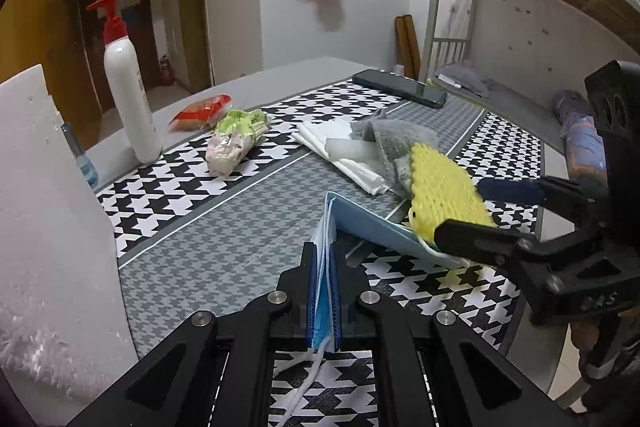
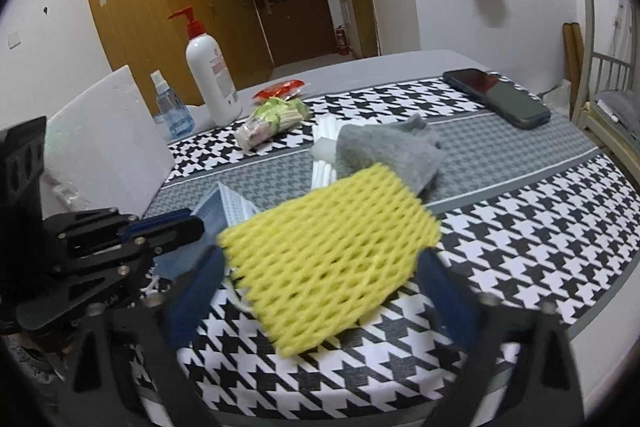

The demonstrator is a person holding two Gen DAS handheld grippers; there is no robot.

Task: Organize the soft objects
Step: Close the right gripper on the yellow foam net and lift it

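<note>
My left gripper [image 1: 325, 259] is shut on a blue face mask [image 1: 372, 227], which stands folded on the houndstooth cloth; it also shows in the right wrist view [image 2: 224, 211]. A yellow foam net [image 2: 328, 235] lies between the wide-apart fingers of my right gripper [image 2: 320, 271], overlapping the mask's edge; it also shows in the left wrist view [image 1: 444, 187]. My right gripper [image 1: 480, 211] is open around the net. A grey cloth [image 2: 392, 151] and folded white bags [image 1: 344, 151] lie just beyond the net.
A white pump bottle [image 1: 128, 87], a green snack pack [image 1: 236, 139], a red packet [image 1: 200, 113], a small spray bottle [image 2: 170, 107] and a phone [image 2: 500, 97] sit toward the back. A white foam board [image 1: 44, 219] stands at the left. A bunk bed [image 1: 520, 7] is on the right.
</note>
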